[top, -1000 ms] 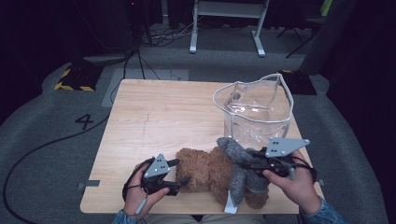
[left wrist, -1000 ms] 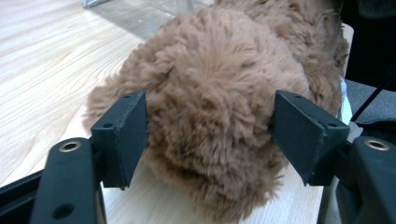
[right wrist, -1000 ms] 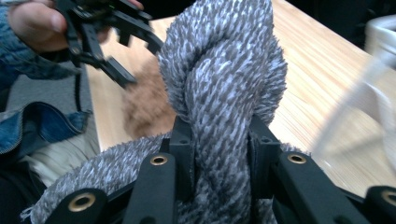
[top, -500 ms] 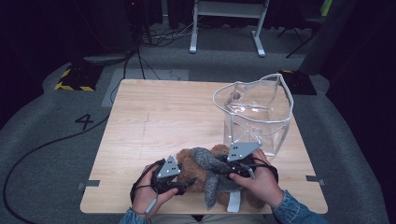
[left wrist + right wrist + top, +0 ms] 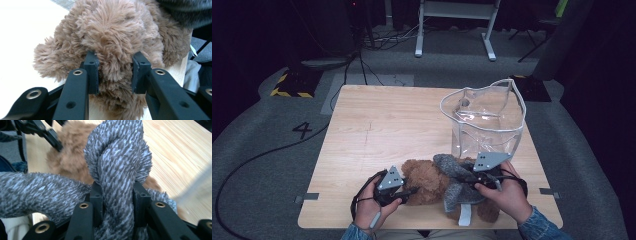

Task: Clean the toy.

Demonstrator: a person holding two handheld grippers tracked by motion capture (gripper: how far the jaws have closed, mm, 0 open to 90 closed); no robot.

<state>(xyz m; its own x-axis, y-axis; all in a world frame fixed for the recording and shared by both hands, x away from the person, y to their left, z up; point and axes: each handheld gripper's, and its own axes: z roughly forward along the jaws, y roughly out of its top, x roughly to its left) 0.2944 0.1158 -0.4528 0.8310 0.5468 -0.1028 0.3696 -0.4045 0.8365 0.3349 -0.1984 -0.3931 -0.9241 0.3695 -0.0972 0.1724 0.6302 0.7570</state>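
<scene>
Both grippers have dropped: left gripper (image 5: 114, 75), just closing, pinches the fluffy brown plush bear (image 5: 427, 180); right gripper (image 5: 117, 202) clamps its grey knitted scarf (image 5: 117, 165), clear plastic bag (image 5: 487, 125) just beyond.

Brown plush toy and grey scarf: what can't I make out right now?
- Brown plush toy: face unseen; left gripper view shows fur alone.
- Its right side, high view: covered by the grey scarf and right gripper.
- Clear bag: a blurred streak in the right gripper view.
</scene>
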